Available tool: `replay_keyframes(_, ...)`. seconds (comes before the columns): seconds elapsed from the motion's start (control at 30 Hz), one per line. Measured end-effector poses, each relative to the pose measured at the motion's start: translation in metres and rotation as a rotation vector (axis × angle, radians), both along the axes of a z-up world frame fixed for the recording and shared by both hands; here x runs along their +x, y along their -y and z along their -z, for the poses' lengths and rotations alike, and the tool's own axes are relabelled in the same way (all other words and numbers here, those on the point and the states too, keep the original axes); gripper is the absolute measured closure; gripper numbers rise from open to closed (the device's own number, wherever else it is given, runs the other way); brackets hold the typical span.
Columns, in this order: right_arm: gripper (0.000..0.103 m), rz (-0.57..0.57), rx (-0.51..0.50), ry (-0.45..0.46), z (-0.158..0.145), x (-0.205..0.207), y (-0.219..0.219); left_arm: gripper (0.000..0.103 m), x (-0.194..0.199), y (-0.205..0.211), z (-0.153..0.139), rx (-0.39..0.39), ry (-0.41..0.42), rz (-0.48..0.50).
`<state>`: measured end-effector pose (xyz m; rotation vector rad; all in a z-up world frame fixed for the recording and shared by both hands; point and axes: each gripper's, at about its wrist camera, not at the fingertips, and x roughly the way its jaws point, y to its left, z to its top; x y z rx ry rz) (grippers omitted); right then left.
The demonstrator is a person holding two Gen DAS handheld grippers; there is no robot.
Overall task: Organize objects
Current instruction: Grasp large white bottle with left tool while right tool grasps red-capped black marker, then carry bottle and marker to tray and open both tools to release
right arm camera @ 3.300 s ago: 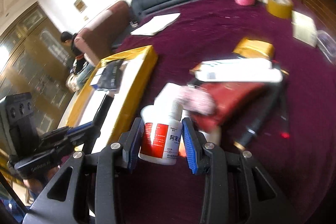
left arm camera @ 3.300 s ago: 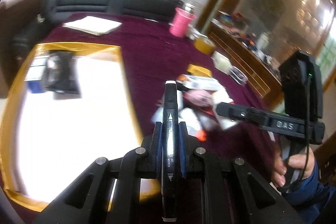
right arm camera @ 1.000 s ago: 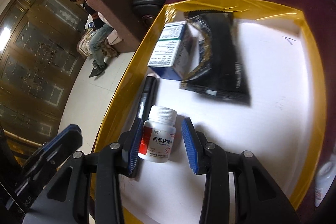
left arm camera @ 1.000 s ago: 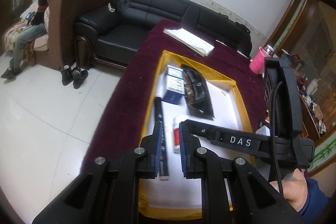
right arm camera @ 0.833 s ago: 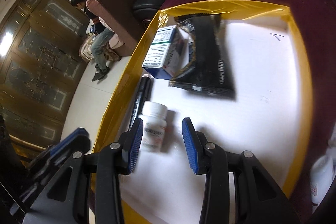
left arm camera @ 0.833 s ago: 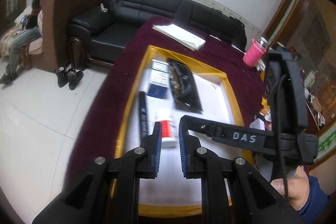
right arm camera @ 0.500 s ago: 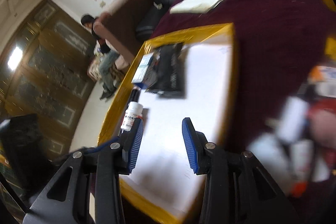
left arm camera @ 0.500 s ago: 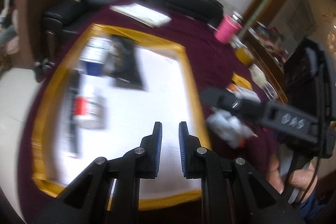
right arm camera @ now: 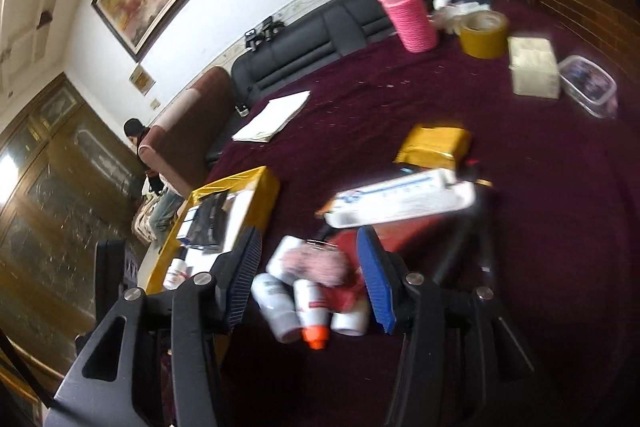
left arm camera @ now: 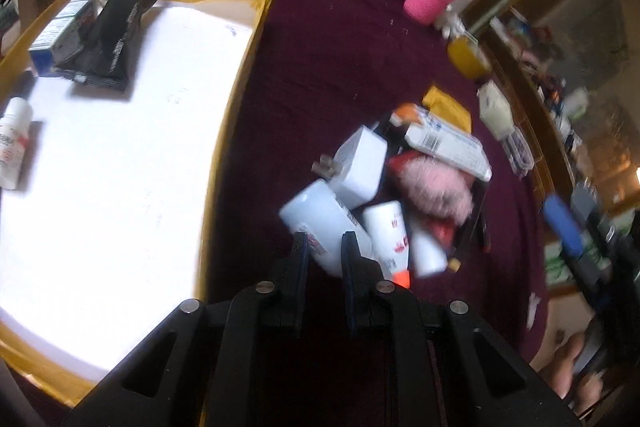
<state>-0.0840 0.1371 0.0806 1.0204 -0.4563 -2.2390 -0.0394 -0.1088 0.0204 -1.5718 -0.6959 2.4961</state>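
Left wrist view: you are holding the left gripper [left arm camera: 323, 251] nearly closed and empty above the pile [left arm camera: 384, 195] at the table's [left arm camera: 340, 39] right side, beside the tray [left arm camera: 240, 75]. Your right gripper [right arm camera: 308, 267] is opening, empty, over that pile.
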Motion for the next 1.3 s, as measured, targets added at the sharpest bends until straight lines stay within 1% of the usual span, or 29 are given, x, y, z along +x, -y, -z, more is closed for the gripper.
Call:
replay_keyframes(0.03,0.055,0.008,-0.008,0.008,0.003,-0.001,-0.007,0.089,-0.003,0.000,0.000,0.004,0.002,-0.008)
replay_keyframes(0.1,0.055,0.021,-0.018,0.018,0.008,-0.003,-0.015,0.086,-0.010,-0.005,-0.002,-0.039,-0.005,-0.018)
replay_keyframes(0.13,0.055,0.026,-0.017,0.025,0.012,-0.005,-0.020,0.083,-0.014,-0.008,-0.002,-0.054,-0.003,-0.013)
replay_keyframes(0.33,0.055,0.085,-0.025,0.059,0.027,-0.019,-0.048,0.070,-0.030,-0.019,0.007,-0.063,0.016,-0.002)
replay_keyframes(0.37,0.055,0.093,-0.025,0.064,0.029,-0.021,-0.051,0.067,-0.031,-0.023,0.010,-0.082,0.018,0.016)
replay_keyframes(0.43,0.055,0.119,-0.001,0.077,0.035,-0.025,-0.056,0.068,-0.032,-0.032,0.017,-0.130,0.023,0.055)
replay_keyframes(0.5,0.055,0.134,0.014,0.101,0.043,-0.032,-0.060,0.067,-0.028,-0.043,0.015,-0.215,-0.014,0.108)
replay_keyframes(0.53,0.055,0.148,0.028,0.115,0.048,-0.035,-0.062,0.068,-0.025,-0.048,0.015,-0.244,-0.032,0.136)
replay_keyframes(0.6,0.055,0.159,0.101,0.133,0.055,-0.042,-0.059,0.073,-0.015,-0.055,0.015,-0.294,-0.060,0.192)
replay_keyframes(0.63,0.055,0.155,0.137,0.143,0.060,-0.046,-0.056,0.073,-0.011,-0.058,0.016,-0.321,-0.076,0.209)
replay_keyframes(0.7,0.055,0.152,0.215,0.160,0.070,-0.052,-0.050,0.073,-0.003,-0.059,0.017,-0.343,-0.094,0.221)
replay_keyframes(0.73,0.056,0.145,0.275,0.155,0.075,-0.054,-0.045,0.073,0.000,-0.059,0.017,-0.347,-0.099,0.225)
replay_keyframes(0.77,0.060,0.142,0.310,0.151,0.078,-0.056,-0.041,0.073,0.001,-0.059,0.017,-0.352,-0.105,0.231)
replay_keyframes(0.8,0.069,0.139,0.341,0.149,0.082,-0.057,-0.038,0.073,0.002,-0.058,0.017,-0.348,-0.106,0.230)
replay_keyframes(0.83,0.072,0.133,0.386,0.145,0.085,-0.059,-0.032,0.073,0.001,-0.057,0.016,-0.343,-0.106,0.228)
replay_keyframes(0.87,0.075,0.141,0.433,0.106,0.084,-0.059,-0.028,0.073,0.001,-0.058,0.017,-0.345,-0.108,0.230)
replay_keyframes(0.9,0.076,0.144,0.471,0.091,0.084,-0.060,-0.023,0.073,0.001,-0.059,0.017,-0.354,-0.111,0.235)
replay_keyframes(0.93,0.077,0.139,0.520,0.061,0.085,-0.060,-0.016,0.073,0.002,-0.060,0.017,-0.362,-0.114,0.236)
replay_keyframes(1.03,0.085,0.132,0.656,-0.037,0.088,-0.061,0.000,0.072,0.002,-0.069,0.018,-0.418,-0.125,0.249)
replay_keyframes(1.07,0.092,0.120,0.664,-0.048,0.088,-0.060,0.002,0.070,0.001,-0.073,0.019,-0.433,-0.126,0.258)
replay_keyframes(1.13,0.092,0.135,0.687,-0.067,0.088,-0.055,0.000,0.070,0.002,-0.075,0.020,-0.449,-0.129,0.261)
replay_keyframes(1.17,0.092,0.140,0.686,-0.064,0.087,-0.053,-0.003,0.071,0.002,-0.073,0.020,-0.443,-0.133,0.258)
replay_keyframes(1.2,0.092,0.143,0.670,-0.056,0.086,-0.050,-0.008,0.073,0.004,-0.072,0.019,-0.438,-0.139,0.253)
replay_keyframes(1.23,0.092,0.147,0.628,-0.042,0.082,-0.045,-0.017,0.074,0.004,-0.071,0.019,-0.438,-0.146,0.249)
replay_keyframes(1.3,0.092,0.152,0.582,-0.027,0.074,-0.036,-0.031,0.074,0.007,-0.068,0.019,-0.417,-0.155,0.246)
